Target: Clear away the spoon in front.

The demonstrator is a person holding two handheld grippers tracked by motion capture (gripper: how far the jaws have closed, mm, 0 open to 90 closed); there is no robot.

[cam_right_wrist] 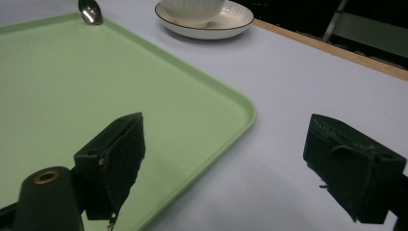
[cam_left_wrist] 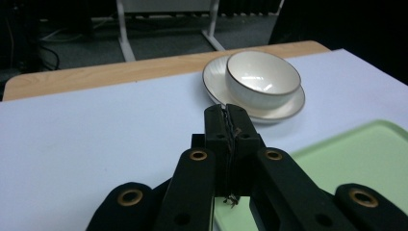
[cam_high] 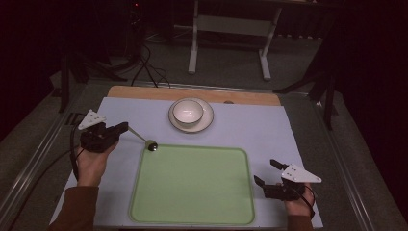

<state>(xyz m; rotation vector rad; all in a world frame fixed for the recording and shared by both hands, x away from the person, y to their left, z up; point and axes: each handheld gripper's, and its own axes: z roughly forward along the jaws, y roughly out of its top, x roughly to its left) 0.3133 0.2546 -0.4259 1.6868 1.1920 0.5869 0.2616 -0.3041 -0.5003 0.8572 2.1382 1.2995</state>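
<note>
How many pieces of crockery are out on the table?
2: a white bowl sits in a plate at the far side of the table, beyond the green tray. Nothing else of that kind shows; anything under the bowl would be hidden.

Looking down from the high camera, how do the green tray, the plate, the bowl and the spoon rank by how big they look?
1. Green tray, by far the largest.
2. Plate.
3. Bowl, sitting on the plate.
4. Spoon, held in the left gripper; long but thin, smallest overall.

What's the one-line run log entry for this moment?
left gripper: shut on spoon | spoon bowl: at tray corner | right gripper: open, empty
</note>
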